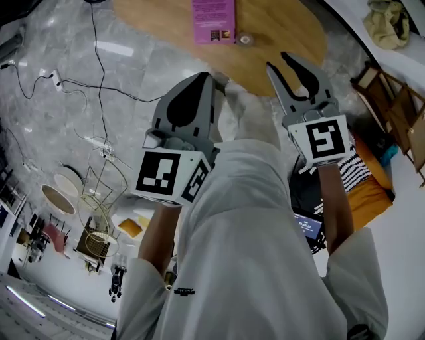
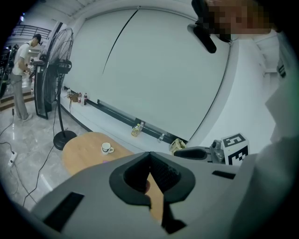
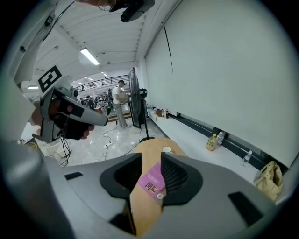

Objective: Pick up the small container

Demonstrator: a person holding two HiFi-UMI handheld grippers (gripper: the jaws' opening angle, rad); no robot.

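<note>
1. A grey, glossy floor (image 1: 60, 46) fills the head view's left side, with thin black cables trailing across it.
2. An oval wooden table (image 1: 279, 33) stands on that floor, ahead of both grippers and well apart from them.
3. The person's white sleeves and torso fill the lower middle of the head view.
4. The left gripper (image 1: 214, 77) is held up in the air. Its jaws meet at the tips with nothing between them, as the left gripper view (image 2: 149, 154) confirms.
5. The right gripper (image 1: 277, 61) is level with it. Its jaws stand apart and empty, and the table shows through the gap in the right gripper view (image 3: 150, 161).
6. A pink booklet (image 1: 214, 20) lies flat on the table.
7. A white cup (image 2: 107, 148) stands towards the table's far end.
8. The small container (image 1: 246, 39), round and pale, sits on the table just beside the booklet's corner, untouched by either gripper. In the right gripper view it appears below the booklet (image 3: 160, 196).
</note>
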